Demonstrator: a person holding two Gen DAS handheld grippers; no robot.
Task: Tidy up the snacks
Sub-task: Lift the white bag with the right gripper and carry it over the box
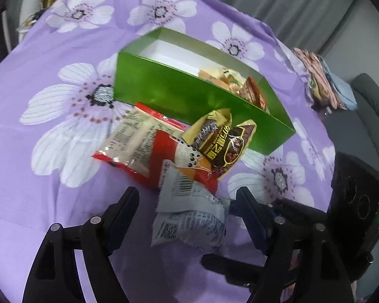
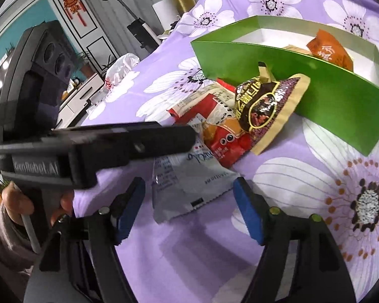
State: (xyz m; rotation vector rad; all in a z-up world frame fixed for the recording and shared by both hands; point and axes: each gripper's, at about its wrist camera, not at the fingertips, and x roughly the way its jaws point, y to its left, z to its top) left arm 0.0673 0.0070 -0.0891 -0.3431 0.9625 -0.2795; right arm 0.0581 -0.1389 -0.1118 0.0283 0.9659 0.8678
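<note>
A green box [image 1: 189,96] with a white inside lies on the purple flowered cloth and holds several snack packets [image 1: 250,88]. In front of it lie a red packet [image 1: 149,146], a brown and gold packet [image 1: 224,141] and a grey-white packet [image 1: 189,217]. My left gripper [image 1: 187,202] is open, its fingers on either side of the grey-white packet. My right gripper [image 2: 189,189] is open too, with the same grey-white packet [image 2: 187,189] between its fingers. The box [image 2: 303,85], red packet [image 2: 222,136] and brown packet [image 2: 262,106] lie beyond it.
The right gripper's body [image 1: 356,202] shows at the right of the left wrist view. The left gripper's body [image 2: 88,146] crosses the left of the right wrist view. A pile of clothes [image 1: 326,83] lies past the cloth's right edge. A white plastic bag [image 2: 121,70] lies at the far left.
</note>
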